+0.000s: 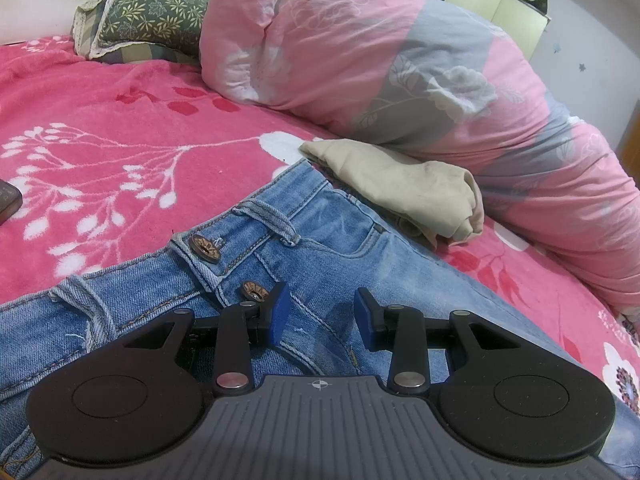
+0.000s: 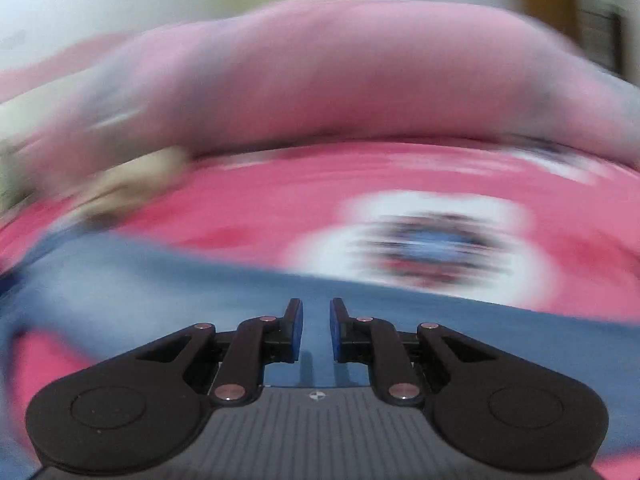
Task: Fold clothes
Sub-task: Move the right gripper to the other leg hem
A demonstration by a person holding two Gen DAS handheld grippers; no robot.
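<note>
Light-blue jeans (image 1: pixel 304 240) lie spread across a bed under a pink floral blanket (image 1: pixel 120 128), waistband and two metal buttons (image 1: pixel 206 249) at centre frame in the left wrist view. The left gripper (image 1: pixel 322 312) hangs over the fly area at lower centre, its blue-padded jaws set well apart with nothing between them. A folded cream garment (image 1: pixel 404 188) sits at the jeans' upper right edge, touching the waistband corner. Behind it a pink-and-grey quilt (image 1: pixel 400 60) is heaped across the upper right, with a green leaf-print pillow (image 1: pixel 152 8) at upper left. A dark object (image 1: pixel 8 200), cut off by the frame, rests at the left edge.

The right wrist view is heavily motion-blurred. The right gripper (image 2: pixel 316 330) sits at lower centre above blue denim (image 2: pixel 160 300), its jaws parted by a narrow gap and holding nothing. The blanket (image 2: pixel 260 208) and quilt (image 2: pixel 320 80) smear across the upper frame.
</note>
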